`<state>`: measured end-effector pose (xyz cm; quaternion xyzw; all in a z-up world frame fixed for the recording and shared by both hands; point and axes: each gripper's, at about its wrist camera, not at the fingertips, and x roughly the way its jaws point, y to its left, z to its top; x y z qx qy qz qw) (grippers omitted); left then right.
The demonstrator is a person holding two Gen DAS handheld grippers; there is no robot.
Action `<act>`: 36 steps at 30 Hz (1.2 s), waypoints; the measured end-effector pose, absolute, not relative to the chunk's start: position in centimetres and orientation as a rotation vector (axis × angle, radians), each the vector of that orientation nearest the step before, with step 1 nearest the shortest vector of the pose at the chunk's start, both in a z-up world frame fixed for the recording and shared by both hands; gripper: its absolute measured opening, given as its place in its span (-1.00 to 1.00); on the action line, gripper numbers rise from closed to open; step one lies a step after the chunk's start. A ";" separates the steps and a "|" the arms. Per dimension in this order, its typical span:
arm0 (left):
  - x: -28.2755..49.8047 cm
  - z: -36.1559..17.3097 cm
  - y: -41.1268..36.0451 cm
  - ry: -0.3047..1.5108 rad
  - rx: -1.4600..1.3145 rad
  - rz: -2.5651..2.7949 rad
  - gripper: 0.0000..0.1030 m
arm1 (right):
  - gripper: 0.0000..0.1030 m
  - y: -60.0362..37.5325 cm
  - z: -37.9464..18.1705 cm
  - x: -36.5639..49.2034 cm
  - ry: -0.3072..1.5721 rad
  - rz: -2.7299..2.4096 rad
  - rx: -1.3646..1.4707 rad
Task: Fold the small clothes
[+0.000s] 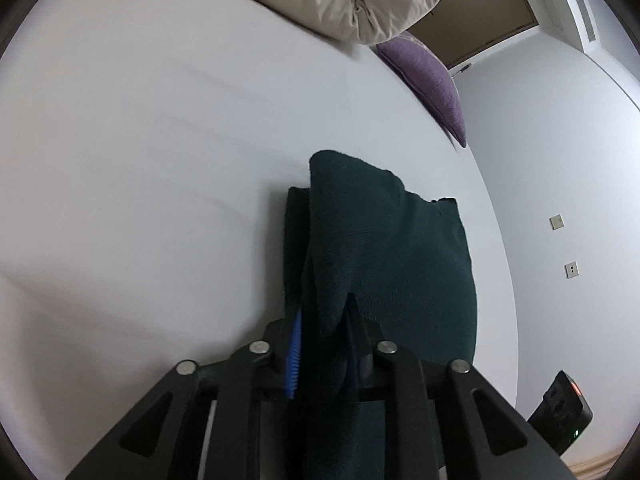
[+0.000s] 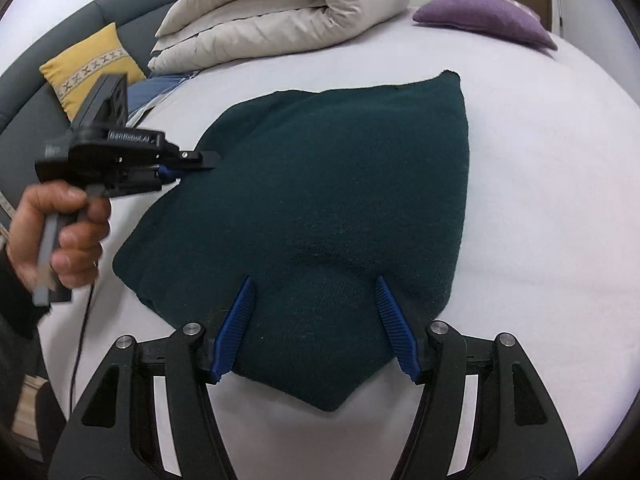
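A dark green knitted garment (image 2: 332,208) lies on the white bed sheet (image 2: 540,208). My left gripper (image 1: 322,316) is shut on the garment's edge (image 1: 384,256) and lifts a fold of it off the sheet. It also shows in the right wrist view (image 2: 188,164), held by a hand at the garment's left side. My right gripper (image 2: 314,292) is open, its blue pads (image 2: 236,328) spread over the garment's near part, holding nothing.
A rolled beige duvet (image 2: 288,8) lies at the far side of the bed. A purple cushion (image 2: 484,16) sits at the far right, a yellow cushion (image 2: 88,64) and a folded blue cloth (image 2: 156,92) at the left. A black device (image 1: 564,412) stands beside the bed.
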<state>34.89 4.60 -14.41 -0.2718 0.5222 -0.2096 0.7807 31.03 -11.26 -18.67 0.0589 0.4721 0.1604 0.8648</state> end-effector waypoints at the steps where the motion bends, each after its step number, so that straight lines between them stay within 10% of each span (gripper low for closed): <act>1: 34.6 -14.1 4.4 1.128 -0.574 -0.461 -0.58 | 0.19 -11.8 -18.6 31.1 0.999 0.341 0.133; 8: 32.7 -12.5 1.6 1.111 -0.464 -0.452 -0.41 | -0.22 -13.6 -18.2 33.7 1.054 0.293 0.169; 11: 31.9 -12.2 1.6 1.087 -0.428 -0.390 -0.12 | -0.23 -14.0 -18.9 33.5 1.089 0.286 0.150; 23: 31.1 -5.8 -0.8 0.816 -0.215 -0.244 -0.05 | -0.23 -16.4 -18.2 33.1 1.116 0.328 0.352; 36: 39.0 -14.1 -6.3 0.863 0.000 -0.210 0.11 | -0.28 -17.5 -20.5 49.9 1.054 0.485 0.793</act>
